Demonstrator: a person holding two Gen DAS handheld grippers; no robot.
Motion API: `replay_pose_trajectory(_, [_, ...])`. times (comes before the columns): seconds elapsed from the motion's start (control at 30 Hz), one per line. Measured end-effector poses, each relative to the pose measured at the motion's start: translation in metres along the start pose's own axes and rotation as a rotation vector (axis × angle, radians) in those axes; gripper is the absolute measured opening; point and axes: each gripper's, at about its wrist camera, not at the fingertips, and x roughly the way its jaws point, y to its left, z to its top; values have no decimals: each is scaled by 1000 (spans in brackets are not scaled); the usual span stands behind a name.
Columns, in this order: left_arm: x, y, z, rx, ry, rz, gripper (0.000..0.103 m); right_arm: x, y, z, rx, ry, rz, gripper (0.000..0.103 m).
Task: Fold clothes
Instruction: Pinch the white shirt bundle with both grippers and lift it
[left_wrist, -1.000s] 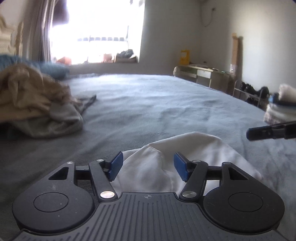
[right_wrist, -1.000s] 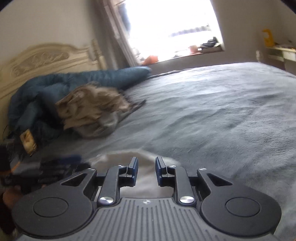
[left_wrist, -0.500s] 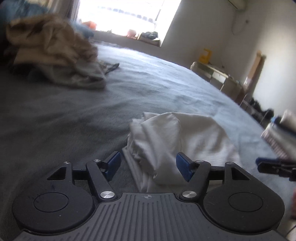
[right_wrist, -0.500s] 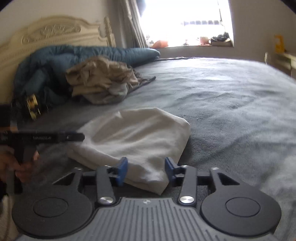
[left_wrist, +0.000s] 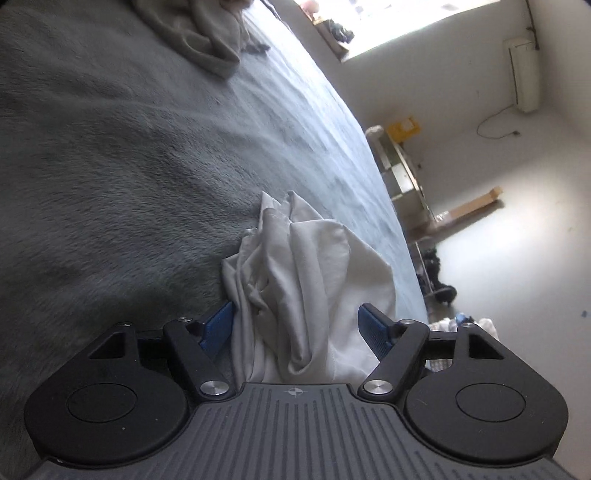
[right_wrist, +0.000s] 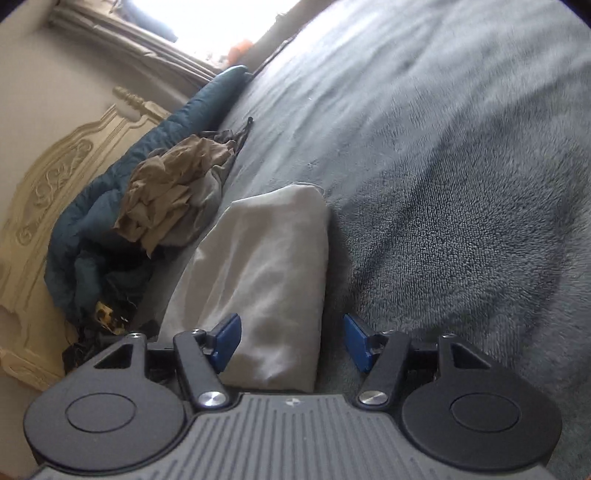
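White garment (left_wrist: 306, 280) on grey bed (left_wrist: 110, 147) — folded, between parted hand-held grippers

Daylight pours in from a window (left_wrist: 399, 26) at the far end of the room, so bright that it is blown out to plain white in both views. The white wall (left_wrist: 517, 221) on the right of the left wrist view glows softly. The grey bedspread (left_wrist: 110, 166) is dim near the camera and paler towards the window. In the right wrist view its pile is sharp close by (right_wrist: 461, 258) and smeared with blur far off. The folded white cloth (right_wrist: 273, 266) casts a narrow shadow along its right side. Both pictures are tilted, bent at the edges and dark in the corners.
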Motion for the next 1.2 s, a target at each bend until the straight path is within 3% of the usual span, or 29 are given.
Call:
replay_pose_trajectory(0.13, [12,1,5,-3,27,-29,70,17,-3,13,25,37,32,63])
replay_pose_trajectory(0.3, [14,2,2,10,40,-17,53,35,3,26,9,82,34,61])
replay_pose_trajectory(0.4, [14,-3,-1,40,31,30,36,37,6,25,-13,80,15,52])
replay_pose_trajectory(0.57, [15,-20,-9,117,-2,101,20,35,11,20,-45,52,-10,34])
replay_pose_trajectory(0.77, [9,-24,-9,89,-36,71,15,25,27,17,-66,5,-20,23])
replay_pose_trajectory(0.97, [-6,-42,-11,113,-54,46,14,0,49,7,-101,-52,-19,23])
replay_pose_trajectory(1.2, [-9,-103,-13,217,-78,-28,14,-58,63,-14,-111,-201,0,22])
